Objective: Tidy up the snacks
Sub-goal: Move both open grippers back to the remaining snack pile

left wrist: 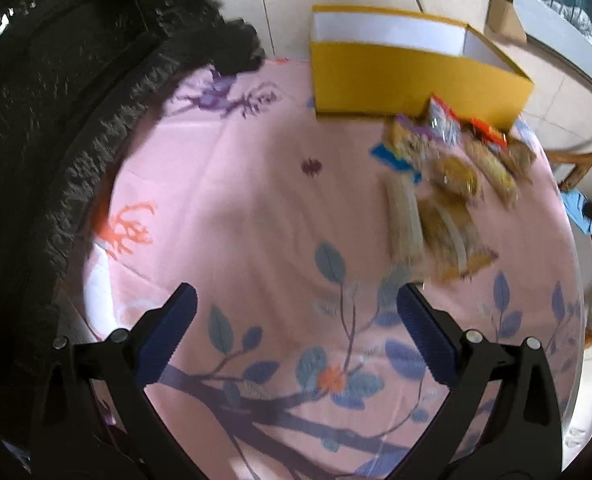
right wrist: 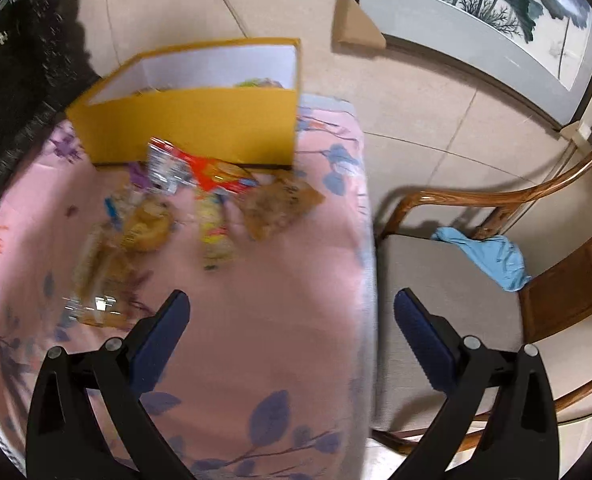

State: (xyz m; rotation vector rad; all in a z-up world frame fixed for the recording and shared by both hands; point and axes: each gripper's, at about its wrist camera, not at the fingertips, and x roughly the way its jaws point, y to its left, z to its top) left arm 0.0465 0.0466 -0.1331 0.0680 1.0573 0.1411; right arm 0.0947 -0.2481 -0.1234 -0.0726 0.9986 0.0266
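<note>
Both tongs, left (left wrist: 296, 308) & right (right wrist: 292, 312), were released, empty; blurred snack packets (left wrist: 452, 176) lay beside open yellow cardboard box (left wrist: 408, 80) on pink floral-cloth table (left wrist: 236, 208).

Wooden chair (right wrist: 496, 200), blue cloth (right wrist: 492, 258) on seat; framed painting (right wrist: 496, 12) behind.

Blurred snack packets (right wrist: 200, 204) lie scattered just before the open yellow box (right wrist: 192, 120).

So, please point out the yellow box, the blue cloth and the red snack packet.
yellow box (right wrist: 200, 128), right wrist view, front wall.
blue cloth (right wrist: 492, 258), right wrist view, its middle.
red snack packet (right wrist: 216, 174), right wrist view, its middle.
</note>
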